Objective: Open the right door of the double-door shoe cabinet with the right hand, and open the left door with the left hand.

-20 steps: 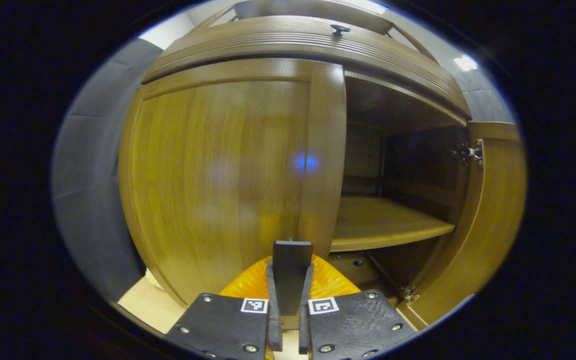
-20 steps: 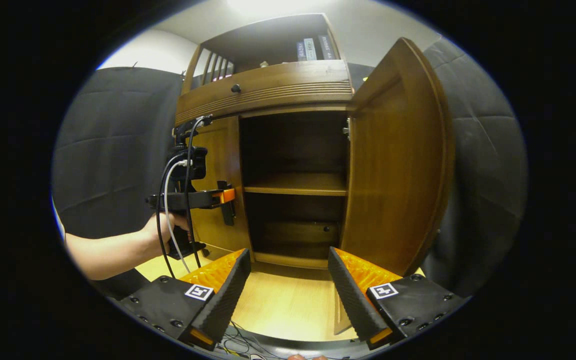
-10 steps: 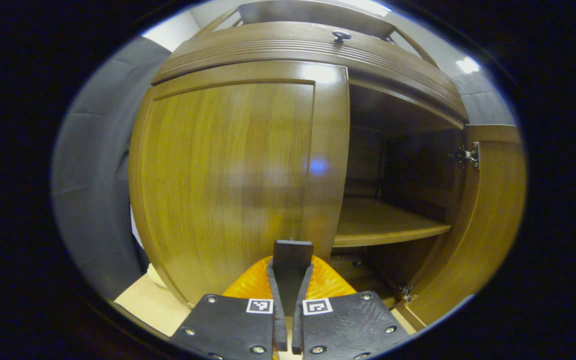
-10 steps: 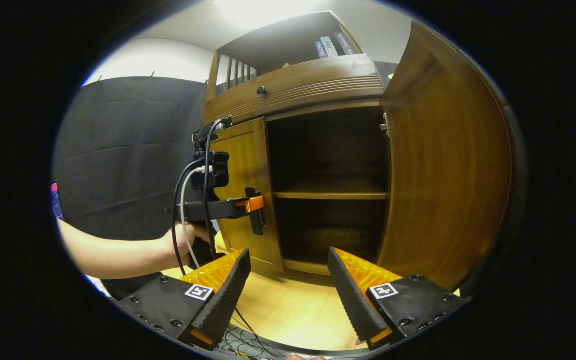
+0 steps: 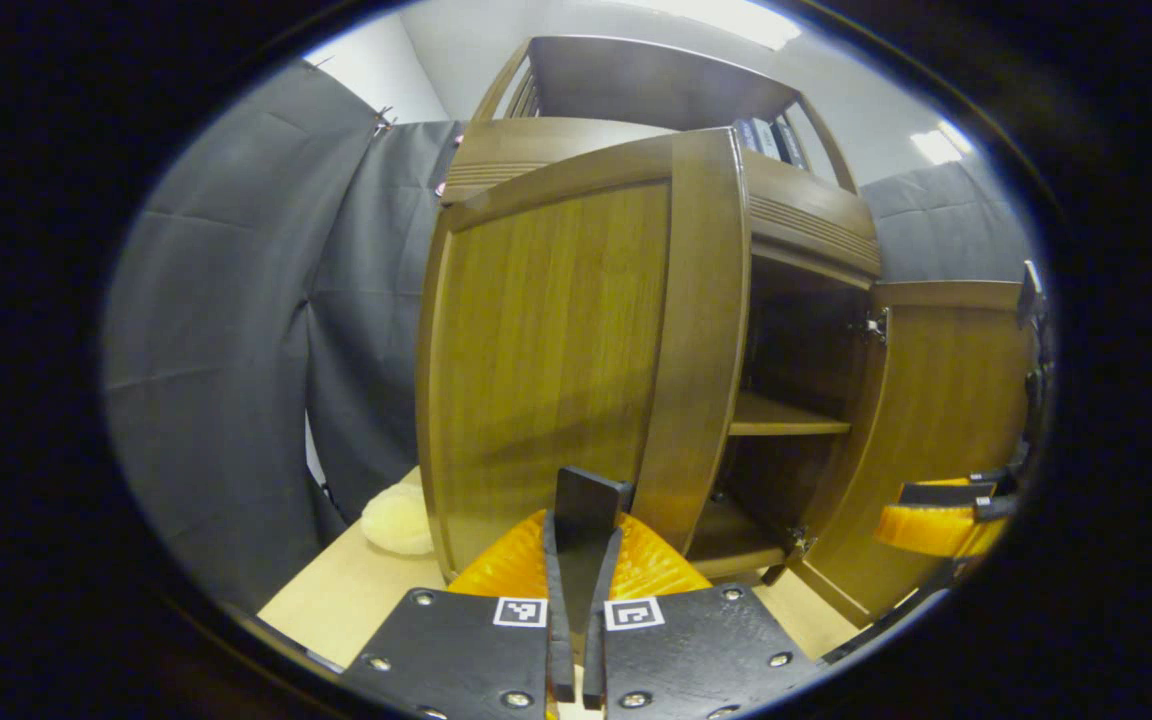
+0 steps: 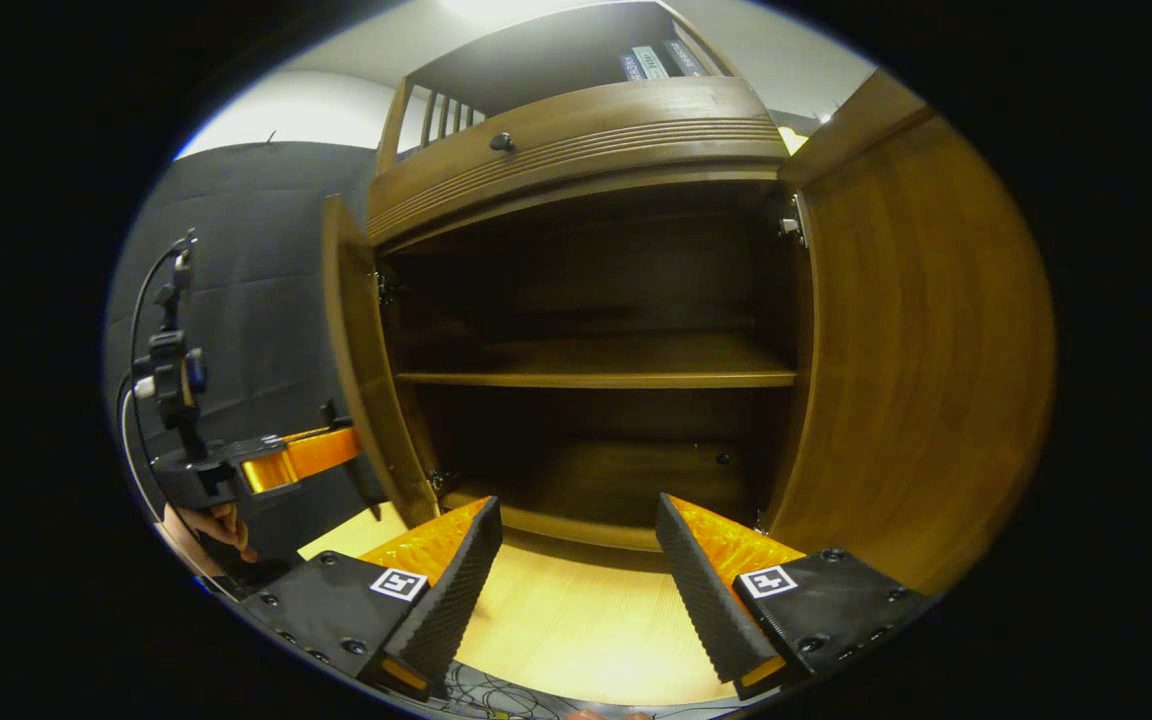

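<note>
Starting at the jaws: my left gripper (image 5: 576,560) is clenched on a flat black handle (image 5: 586,505) that sticks up between the two fingers, both pads pressed against it, orange finger backs flaring out either side. That handle sits at the free edge of the left door (image 5: 576,340), which is swung well out from the shoe cabinet (image 6: 576,130) so I'm looking at its outer wood face and, past its edge, into the dark inside with a shelf (image 5: 786,425). My right gripper (image 6: 576,580) is released, jaws spread wide with nothing between them, hanging over the light wood floor (image 6: 576,630) in front of the cabinet. Through that gap in the right gripper view I see the whole interior: the shelf across the middle, the bottom compartment under it, both looking bare from here. The right door (image 6: 926,350) is swung fully out on the right side, its inner face toward me, hinge visible up top. The left door shows edge-on at the left of the opening, with the left gripper beside it and a hand (image 6: 211,525) on its grip. In the left gripper view the right gripper's orange finger pokes in at the far right, and a pale fuzzy thing (image 5: 396,520) lies on the floor by the cabinet's left side, can't tell what it is. Some books (image 6: 656,60) stand on the top shelf.
</note>
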`<state>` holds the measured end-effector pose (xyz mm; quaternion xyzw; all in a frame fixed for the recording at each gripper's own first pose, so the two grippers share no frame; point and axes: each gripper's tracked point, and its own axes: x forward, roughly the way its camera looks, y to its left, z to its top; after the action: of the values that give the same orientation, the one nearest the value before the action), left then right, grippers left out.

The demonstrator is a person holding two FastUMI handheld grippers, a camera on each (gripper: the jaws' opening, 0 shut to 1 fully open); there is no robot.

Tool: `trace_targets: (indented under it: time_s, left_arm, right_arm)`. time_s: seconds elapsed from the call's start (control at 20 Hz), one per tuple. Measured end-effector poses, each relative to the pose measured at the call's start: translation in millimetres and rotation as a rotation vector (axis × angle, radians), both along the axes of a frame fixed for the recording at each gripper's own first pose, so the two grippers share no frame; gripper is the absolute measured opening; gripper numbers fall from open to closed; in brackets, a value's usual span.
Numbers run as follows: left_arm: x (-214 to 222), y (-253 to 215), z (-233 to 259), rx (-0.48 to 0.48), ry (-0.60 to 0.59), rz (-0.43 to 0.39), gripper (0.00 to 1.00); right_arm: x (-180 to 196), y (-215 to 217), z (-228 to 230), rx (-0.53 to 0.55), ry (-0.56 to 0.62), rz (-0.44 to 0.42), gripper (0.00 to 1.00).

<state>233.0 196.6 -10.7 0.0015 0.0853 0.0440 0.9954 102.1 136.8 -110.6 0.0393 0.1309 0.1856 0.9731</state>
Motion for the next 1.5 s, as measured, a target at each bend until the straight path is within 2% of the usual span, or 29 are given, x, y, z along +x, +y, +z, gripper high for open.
trace_targets:
  time_s: [0.05,0.2,0.25,0.35,0.75,1.05,1.1,1.3,1.4,1.5]
  left_arm:
    - [-7,23,6,0.003,-0.001,0.0,0.07]
    - [-29,47,8,-0.025,0.001,0.012,0.06]
    - [-35,55,8,-0.029,0.004,0.016,0.06]
    - [-46,69,9,-0.004,0.015,0.011,0.06]
    - [-79,142,20,0.021,-0.027,-0.032,0.05]
    - [-84,187,25,0.088,-0.059,-0.101,0.05]
    - [-79,183,23,0.091,-0.056,-0.107,0.04]
    - [-86,232,27,0.048,-0.079,-0.111,0.03]
    - [-84,234,26,-0.004,-0.091,-0.16,0.04]
    - [-84,234,23,0.002,-0.094,-0.179,0.04]
  right_arm:
    - [1,0,1,-0.007,-0.002,-0.015,0.92]
    - [2,-1,-1,-0.02,0.005,-0.058,0.92]
    - [1,0,-2,-0.019,0.01,-0.071,1.0]
    - [-3,2,-5,-0.017,0.018,-0.094,0.92]
    - [-20,18,-11,0.002,0.006,-0.158,0.92]
    - [-32,13,-5,-0.018,-0.002,-0.212,0.92]
    - [-33,10,-3,-0.023,-0.001,-0.224,0.93]
    - [-44,-7,8,-0.062,-0.023,-0.269,0.92]
    - [-49,-11,11,-0.066,-0.025,-0.282,0.92]
    - [-53,-13,7,-0.07,-0.003,-0.29,0.93]
